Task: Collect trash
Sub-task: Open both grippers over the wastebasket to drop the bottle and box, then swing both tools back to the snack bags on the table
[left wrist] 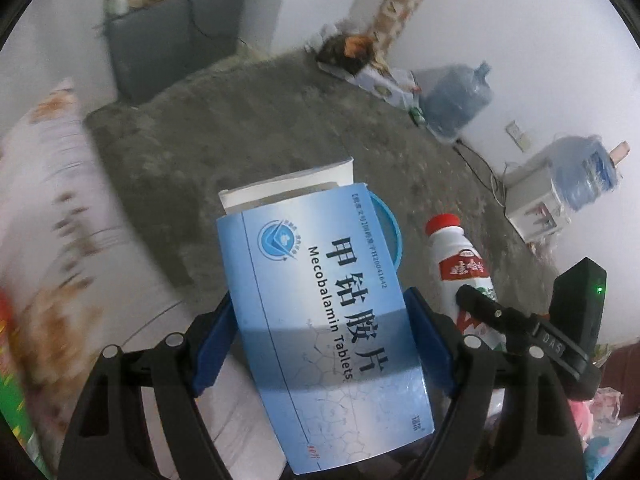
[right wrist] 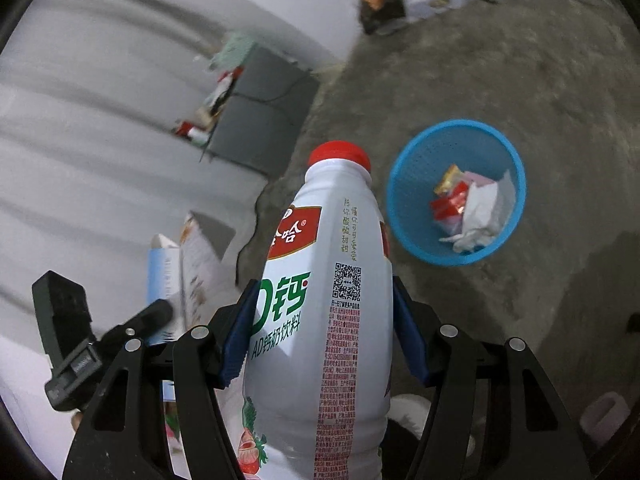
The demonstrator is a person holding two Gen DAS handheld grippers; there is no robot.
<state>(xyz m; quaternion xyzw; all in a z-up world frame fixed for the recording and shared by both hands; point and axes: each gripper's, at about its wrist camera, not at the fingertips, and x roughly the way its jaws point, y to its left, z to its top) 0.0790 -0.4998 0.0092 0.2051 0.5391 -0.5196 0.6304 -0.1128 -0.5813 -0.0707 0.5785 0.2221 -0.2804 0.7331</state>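
Observation:
My left gripper point(left wrist: 320, 340) is shut on a blue medicine box point(left wrist: 320, 312) marked Mecobalamin Tablets, its white end flap open, held in the air. Behind the box the rim of the blue trash basket point(left wrist: 390, 224) peeks out. My right gripper point(right wrist: 320, 332) is shut on a white milk-drink bottle point(right wrist: 320, 300) with a red cap; the bottle also shows in the left wrist view point(left wrist: 460, 264). In the right wrist view the blue basket point(right wrist: 404, 204) stands on the concrete floor, up and to the right of the bottle, holding wrappers and crumpled paper. The box shows at the left point(right wrist: 164, 280).
A dark grey cabinet point(left wrist: 168, 48) stands by the wall. A bed with a floral cover point(left wrist: 60, 200) is at the left. Two water jugs point(left wrist: 456, 100), a white dispenser point(left wrist: 532, 204), cables and a litter pile on cardboard point(left wrist: 352, 56) line the far wall.

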